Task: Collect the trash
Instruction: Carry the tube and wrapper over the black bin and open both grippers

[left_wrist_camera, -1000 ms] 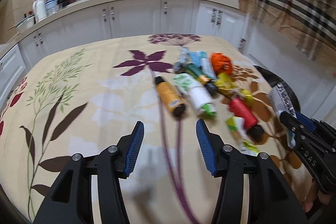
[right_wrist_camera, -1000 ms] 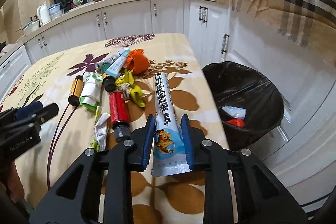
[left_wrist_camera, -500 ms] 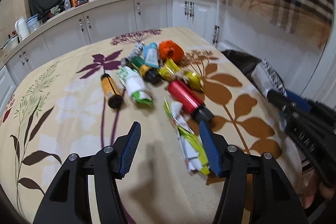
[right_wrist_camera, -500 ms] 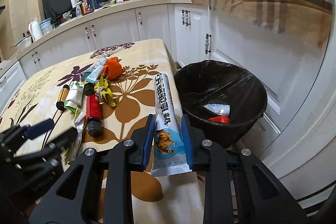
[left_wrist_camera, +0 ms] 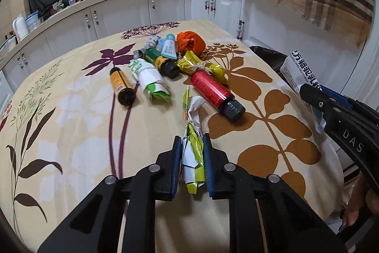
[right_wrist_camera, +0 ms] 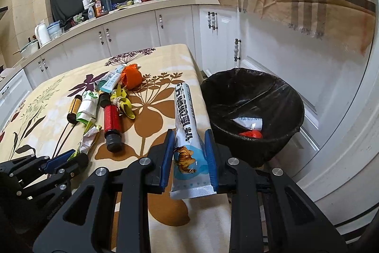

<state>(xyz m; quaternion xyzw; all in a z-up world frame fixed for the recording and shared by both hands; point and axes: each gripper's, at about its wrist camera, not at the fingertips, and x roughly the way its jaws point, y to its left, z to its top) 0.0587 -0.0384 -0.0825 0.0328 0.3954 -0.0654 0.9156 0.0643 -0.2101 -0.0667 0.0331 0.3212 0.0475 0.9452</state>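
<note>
The table (left_wrist_camera: 71, 134), under a floral cloth, fills most of both views; its right edge drops straight toward the black-lined trash bin (right_wrist_camera: 279, 96), which stands on the floor just beside that edge, against the white cabinets (right_wrist_camera: 222, 39). The bin's mouth is open, with a white packet and a red scrap lying at its bottom. The near and left stretches of cloth are bare, while the trash lies in a cluster toward the far right part of the table. The right gripper (right_wrist_camera: 188, 153) sits above the table's right edge, near the bin rim, its jaws pressed on the lower end of a long white-and-blue milk powder sachet (right_wrist_camera: 186, 115) that stands up between them. The left gripper (left_wrist_camera: 191, 158) is low at the near side of the cluster, jaws narrowed around a yellow-green and white tied wrapper (left_wrist_camera: 193, 146) whose far end rests on the cloth. Just beyond it lies a red bottle (left_wrist_camera: 213, 94) with a black cap, then a rolled green-and-white packet (left_wrist_camera: 151, 80), an amber bottle (left_wrist_camera: 120, 87), a dark green bottle (left_wrist_camera: 161, 62), a yellow wrapper (left_wrist_camera: 201, 65), a blue tube (left_wrist_camera: 169, 48) and an orange wad (left_wrist_camera: 190, 42), all packed close or touching.
</note>
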